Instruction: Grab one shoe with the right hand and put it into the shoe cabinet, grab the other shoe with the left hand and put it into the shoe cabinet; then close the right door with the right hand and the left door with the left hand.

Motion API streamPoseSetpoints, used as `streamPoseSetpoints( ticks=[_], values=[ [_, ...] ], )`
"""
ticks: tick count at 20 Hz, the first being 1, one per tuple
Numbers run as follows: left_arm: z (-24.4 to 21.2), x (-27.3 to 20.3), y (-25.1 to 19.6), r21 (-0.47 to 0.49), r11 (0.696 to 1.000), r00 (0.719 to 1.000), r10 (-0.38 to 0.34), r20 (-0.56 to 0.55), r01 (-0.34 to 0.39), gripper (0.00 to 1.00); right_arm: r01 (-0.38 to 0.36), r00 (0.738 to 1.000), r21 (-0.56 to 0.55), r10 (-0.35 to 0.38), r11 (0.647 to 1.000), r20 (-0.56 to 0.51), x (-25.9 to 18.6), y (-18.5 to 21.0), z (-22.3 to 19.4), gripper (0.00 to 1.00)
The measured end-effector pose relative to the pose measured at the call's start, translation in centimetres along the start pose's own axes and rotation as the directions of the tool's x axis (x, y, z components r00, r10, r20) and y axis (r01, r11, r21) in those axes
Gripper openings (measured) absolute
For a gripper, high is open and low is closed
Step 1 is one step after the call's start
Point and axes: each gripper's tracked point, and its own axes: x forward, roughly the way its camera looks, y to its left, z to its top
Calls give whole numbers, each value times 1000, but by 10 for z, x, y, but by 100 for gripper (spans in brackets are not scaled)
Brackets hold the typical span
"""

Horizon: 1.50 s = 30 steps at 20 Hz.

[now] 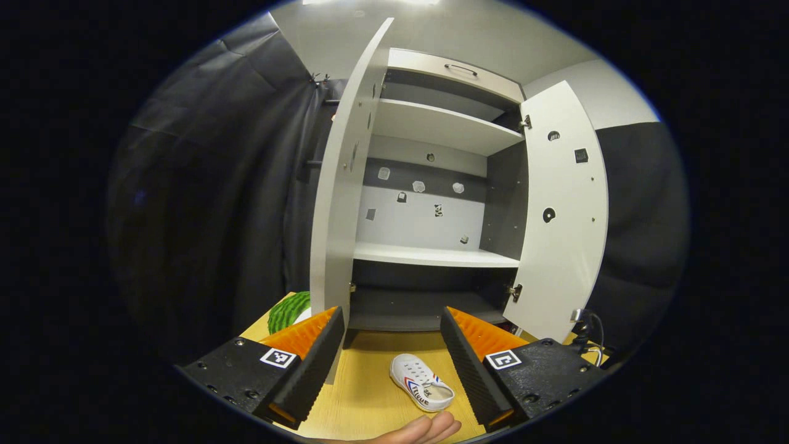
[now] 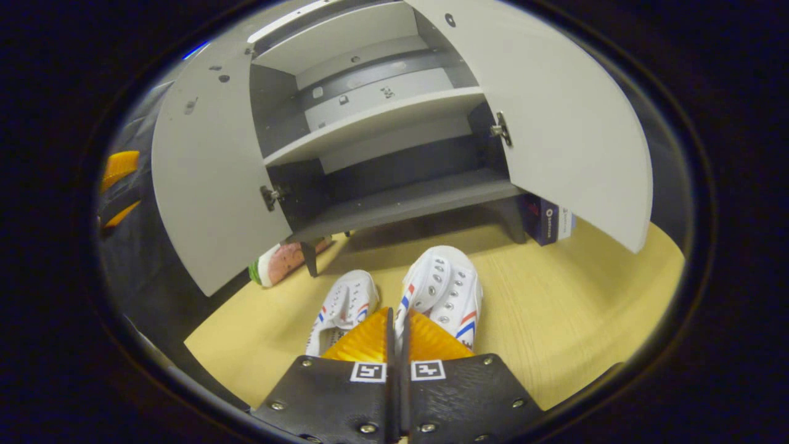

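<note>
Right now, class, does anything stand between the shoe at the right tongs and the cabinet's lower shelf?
Nothing visible does. The right tongs pinch the shoe in front of the cabinet. Both doors stand wide open and the lower shelf is bare. The other shoe lies off to the side, out of the path.

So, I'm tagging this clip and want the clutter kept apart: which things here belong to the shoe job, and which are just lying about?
Belong to the job:
- right shoe, in the right gripper
- left shoe, on the table
- shoe cabinet
- left door, open
- right door, open
- left gripper, open

Lying about:
- watermelon toy
- small box
</note>
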Motion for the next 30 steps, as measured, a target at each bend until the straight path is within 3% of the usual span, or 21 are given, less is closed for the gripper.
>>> streamPoseSetpoints(
  ticks=[3,4,11,17,18,19,23,30],
  values=[
    [3,14,5,18,1000,1000,22,10,-22,96,-13,998,-55,17,998,60,-12,17,49,5],
    [5,18,5,14,1000,1000,24,13,-24,95,-17,997,-76,23,997,80,-16,23,67,0],
    [16,42,0,51,999,1000,3,27,-5,95,-22,979,-197,61,980,195,-33,49,201,0],
    [17,58,-1,40,999,999,-30,24,29,95,62,977,-293,2,954,215,8,46,305,0],
    [16,59,0,43,999,999,-34,22,33,95,71,977,-302,-6,951,211,20,46,317,5],
    [16,61,0,40,998,999,-41,29,39,95,74,980,-311,-10,947,201,34,48,328,0],
    [13,63,-2,47,998,999,-50,16,49,94,71,986,-353,-11,933,169,102,55,354,0],
    [10,55,3,48,998,999,-40,20,39,93,87,991,-456,-32,886,128,179,56,363,1]
  ],
)
